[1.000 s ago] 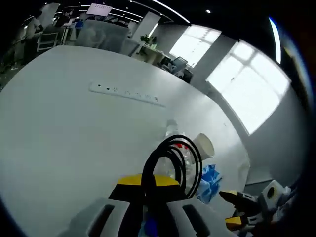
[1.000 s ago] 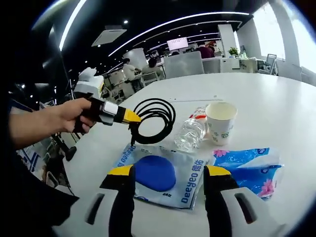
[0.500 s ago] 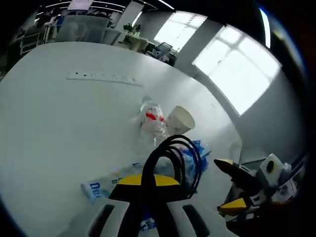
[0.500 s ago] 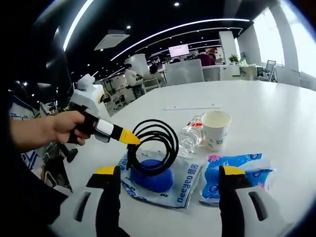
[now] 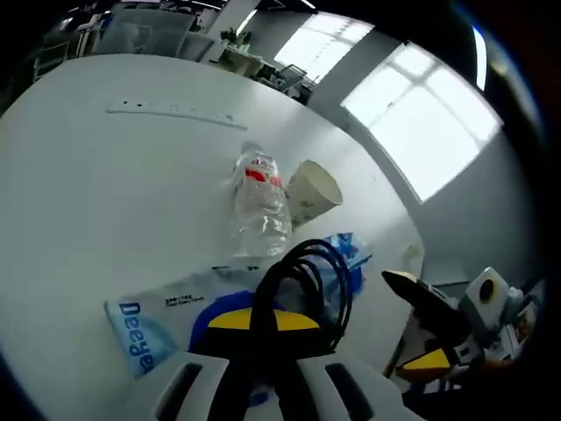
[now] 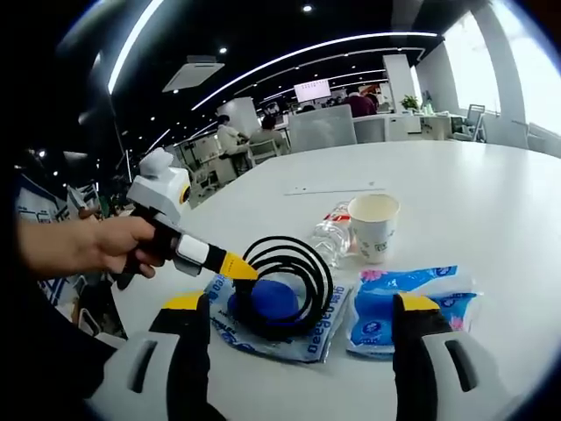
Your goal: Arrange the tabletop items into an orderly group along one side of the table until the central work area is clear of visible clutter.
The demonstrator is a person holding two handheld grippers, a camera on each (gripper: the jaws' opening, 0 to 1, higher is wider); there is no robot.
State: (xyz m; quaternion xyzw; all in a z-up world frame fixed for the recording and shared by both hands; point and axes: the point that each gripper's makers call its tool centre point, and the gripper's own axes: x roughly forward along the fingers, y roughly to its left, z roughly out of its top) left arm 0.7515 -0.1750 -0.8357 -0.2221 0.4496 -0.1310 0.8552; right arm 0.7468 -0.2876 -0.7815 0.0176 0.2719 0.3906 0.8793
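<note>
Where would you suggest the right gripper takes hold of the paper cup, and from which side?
Grip the paper cup across its side wall, about mid-height, coming level from the near side. It stands upright with its mouth open, and the plastic bottle lies close on one flank, so keep the jaws clear of that.

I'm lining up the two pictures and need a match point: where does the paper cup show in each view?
Left gripper view: the paper cup sits above centre, tilted, right of the water bottle.
Right gripper view: the cup stands right of centre, behind the blue tissue pack.
Shared landmark: the black cable coil held in the left tongs.
</note>
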